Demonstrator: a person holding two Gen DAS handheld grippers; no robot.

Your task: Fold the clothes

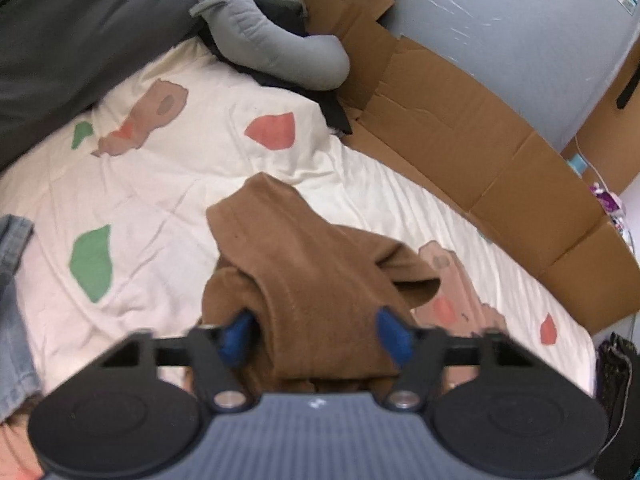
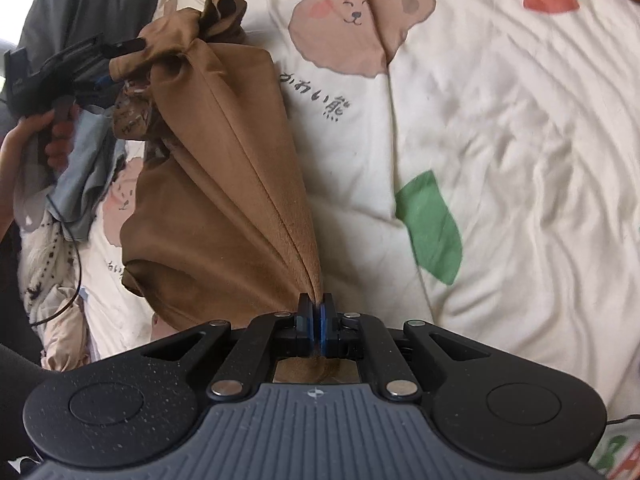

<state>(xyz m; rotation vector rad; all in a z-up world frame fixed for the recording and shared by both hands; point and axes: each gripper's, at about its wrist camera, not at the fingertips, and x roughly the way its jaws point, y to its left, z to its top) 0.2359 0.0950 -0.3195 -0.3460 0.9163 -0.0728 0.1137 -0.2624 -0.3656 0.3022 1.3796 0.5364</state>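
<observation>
A bed under a cream bear-print quilt (image 2: 500, 128) fills both views, flattened cardboard (image 1: 460, 128) along its far edge. Over it a brown garment (image 2: 216, 184) hangs stretched between the two tools. The right tool (image 2: 316, 316) is clamped tight on a bunched edge. The left tool (image 1: 316, 336) has brown cloth between half-spread jaws; whether its pads grip, I cannot tell. This looks like the spreading step: next, firm the left hold and lay the garment flat.
</observation>
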